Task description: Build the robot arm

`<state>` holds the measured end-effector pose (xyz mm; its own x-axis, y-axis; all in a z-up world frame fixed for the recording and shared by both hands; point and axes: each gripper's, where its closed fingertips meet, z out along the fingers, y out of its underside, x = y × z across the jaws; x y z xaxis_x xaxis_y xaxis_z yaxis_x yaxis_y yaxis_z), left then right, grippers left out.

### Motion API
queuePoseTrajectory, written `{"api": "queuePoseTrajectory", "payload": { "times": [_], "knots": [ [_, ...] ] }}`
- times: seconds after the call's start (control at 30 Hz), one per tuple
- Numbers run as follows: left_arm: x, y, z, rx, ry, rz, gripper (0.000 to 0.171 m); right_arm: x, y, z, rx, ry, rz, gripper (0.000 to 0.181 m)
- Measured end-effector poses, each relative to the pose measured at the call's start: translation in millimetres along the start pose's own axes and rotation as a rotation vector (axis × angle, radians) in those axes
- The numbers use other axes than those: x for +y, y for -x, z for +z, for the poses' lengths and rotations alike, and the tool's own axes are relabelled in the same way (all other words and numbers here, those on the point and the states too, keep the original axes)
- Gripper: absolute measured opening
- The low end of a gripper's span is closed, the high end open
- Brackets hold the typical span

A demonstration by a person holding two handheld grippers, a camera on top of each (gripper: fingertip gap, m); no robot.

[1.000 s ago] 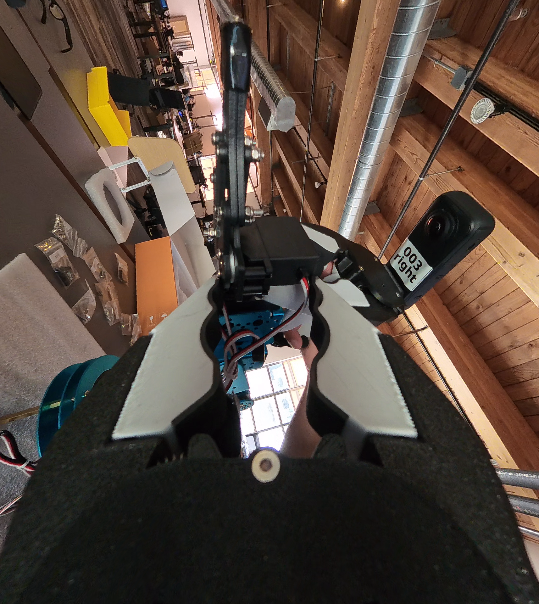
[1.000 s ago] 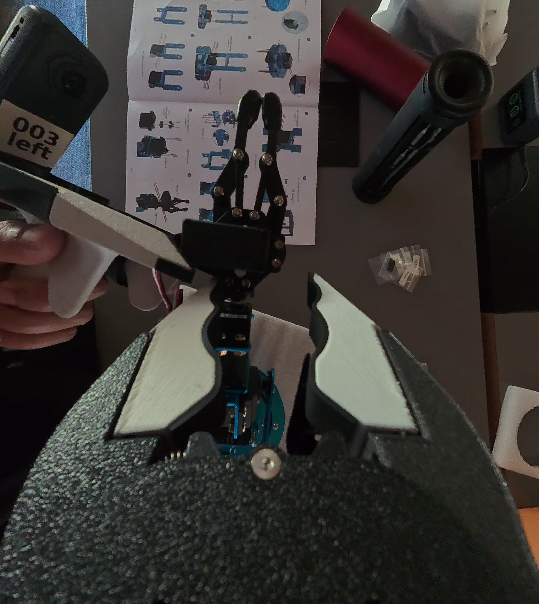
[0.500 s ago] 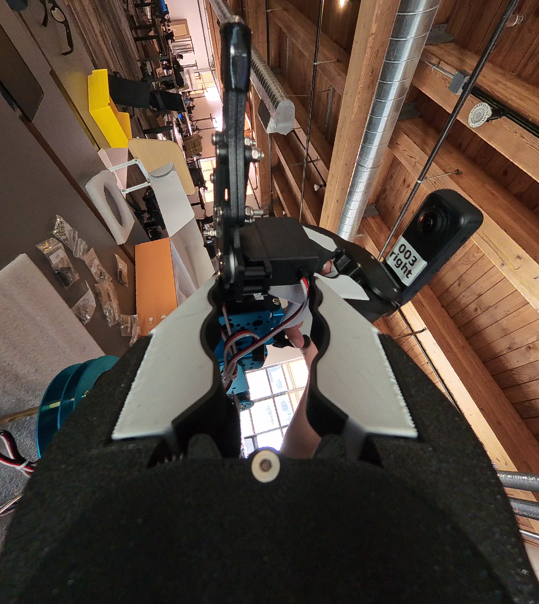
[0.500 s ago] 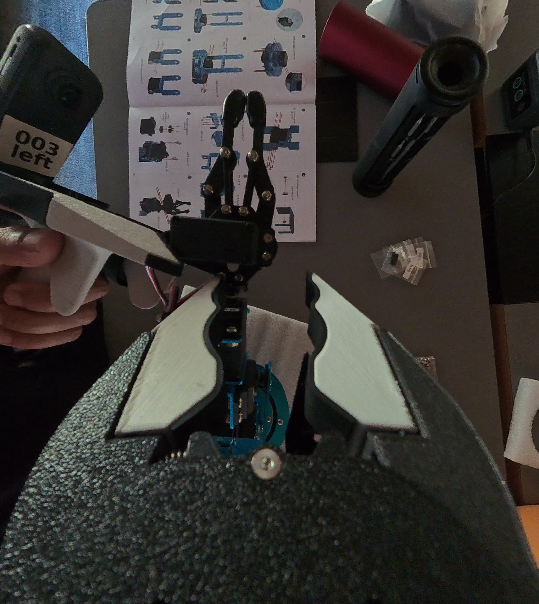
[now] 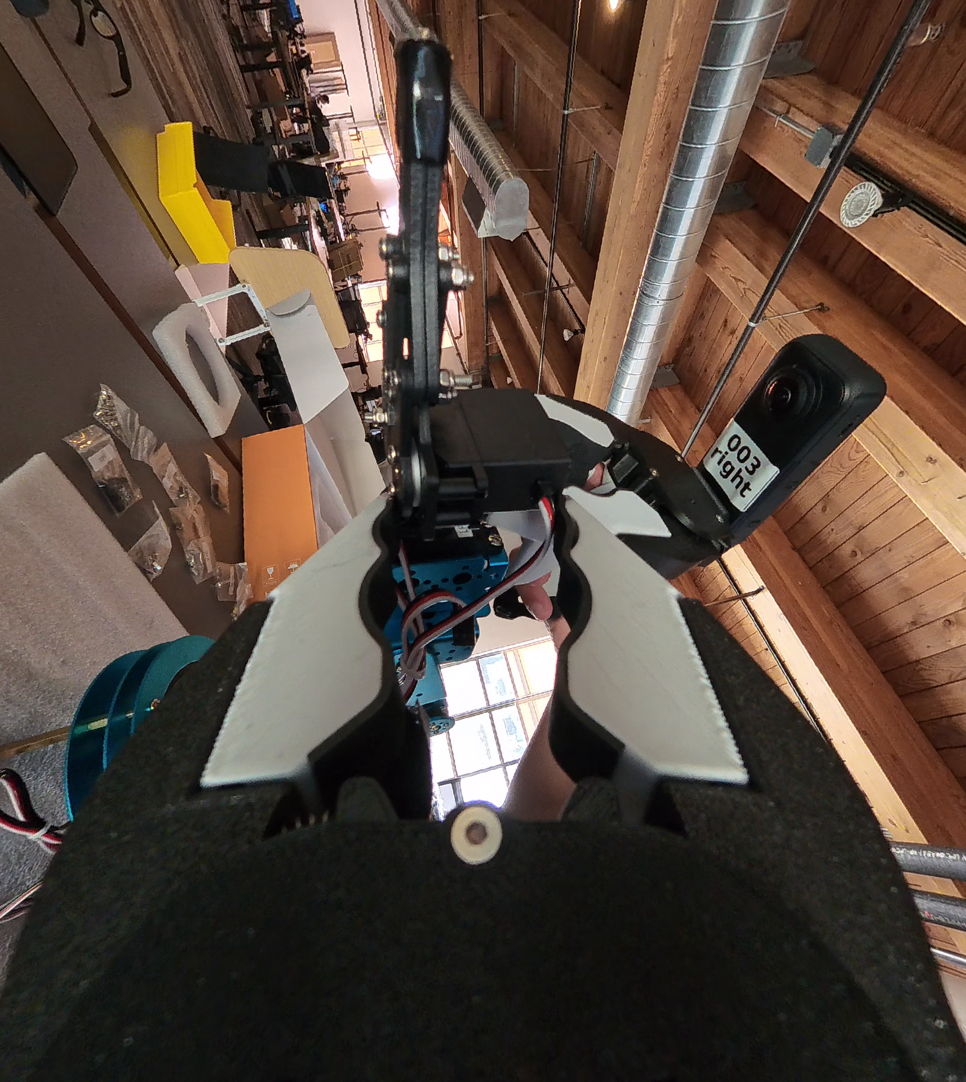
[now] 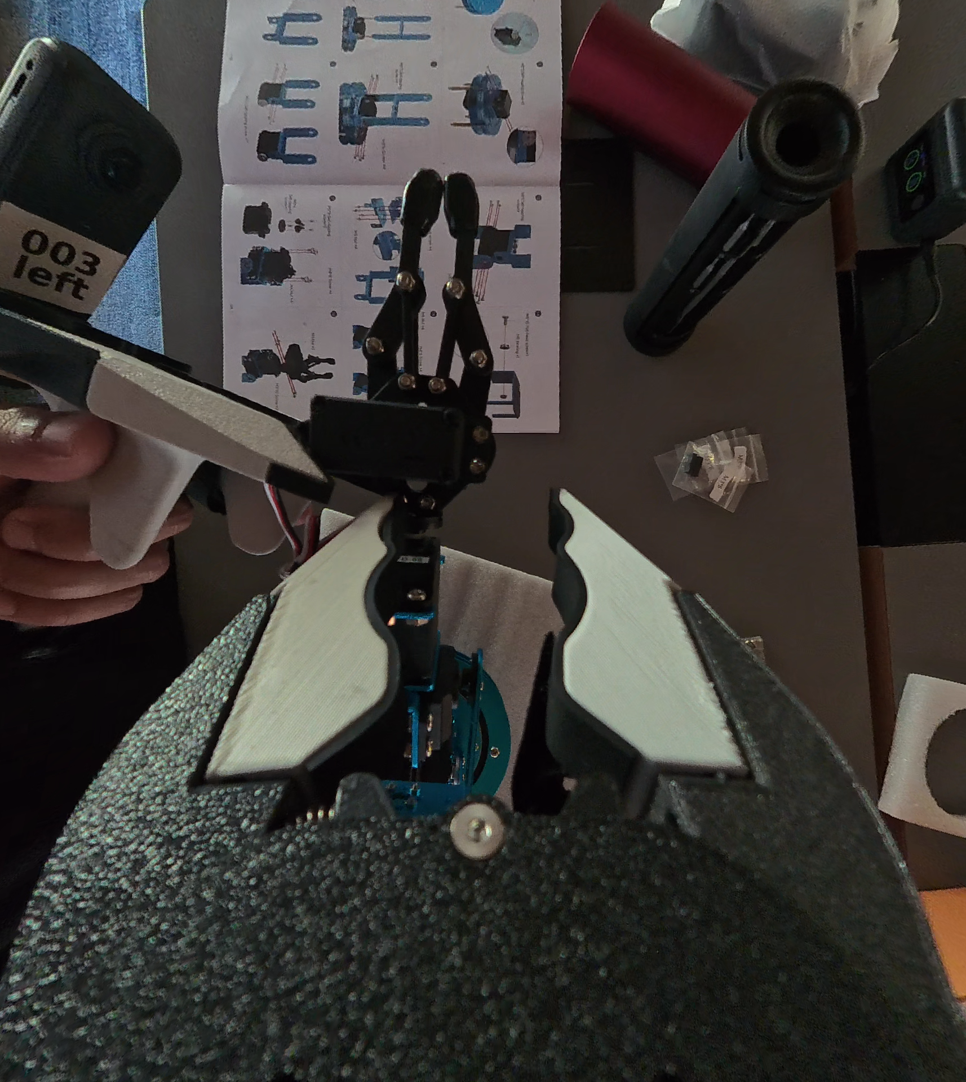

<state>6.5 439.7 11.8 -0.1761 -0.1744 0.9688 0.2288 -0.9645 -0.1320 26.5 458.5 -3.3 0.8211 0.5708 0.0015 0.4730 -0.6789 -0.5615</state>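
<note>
Left gripper [image 5: 472, 562]: jaws spread around the servo [image 5: 498, 454] of a small robot arm [image 6: 428, 375], seemingly touching it. Right gripper [image 6: 469, 547]: jaws spread, one against the arm's column; firm pinch cannot be told.

Risk: loose hold may let the arm tip off its teal base [image 6: 486, 743]; wires [image 5: 439, 609] could snag.

Containers: parts bags [image 6: 712, 468] right of the manual [image 6: 393, 205], near the surface [image 6: 674, 363] middle, holding small parts.

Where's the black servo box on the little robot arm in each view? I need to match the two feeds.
Left wrist view: the servo sits just above centre, at the tips of the left gripper, below the black claw.
Right wrist view: the servo sits left of centre, above the right gripper.
Shared landmark: the claw, which rises from the servo.
</note>
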Motion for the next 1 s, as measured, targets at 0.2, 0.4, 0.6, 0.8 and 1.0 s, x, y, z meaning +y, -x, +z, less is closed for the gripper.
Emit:
{"api": "queuePoseTrajectory", "payload": {
  "times": [0.2, 0.4, 0.6, 0.8, 1.0],
  "knots": [
    [0.0, -0.1, 0.0, -0.002, -0.001, -0.001, 0.052, 2.5, 1.3, 5.0, 0.001, 0.025, -0.006, 0.055],
    [-0.1, -0.1, -0.3, 0.001, 0.000, -0.002, 0.052, -2.8, 1.5, 2.0, -0.009, -0.003, 0.014, 0.050],
    [0.0, -0.2, -0.3, 0.000, 0.000, -0.002, 0.052, 0.9, 2.1, 5.2, -0.001, 0.020, -0.005, 0.053],
    [-0.4, -0.1, -0.3, 0.001, 0.000, -0.003, 0.052, -0.4, 1.6, 2.2, -0.009, 0.004, 0.011, 0.051],
    [0.0, -0.4, 0.2, 0.001, 0.001, -0.002, 0.052, 0.2, 3.0, 7.2, -0.010, 0.018, 0.007, 0.054]
  ]
}}
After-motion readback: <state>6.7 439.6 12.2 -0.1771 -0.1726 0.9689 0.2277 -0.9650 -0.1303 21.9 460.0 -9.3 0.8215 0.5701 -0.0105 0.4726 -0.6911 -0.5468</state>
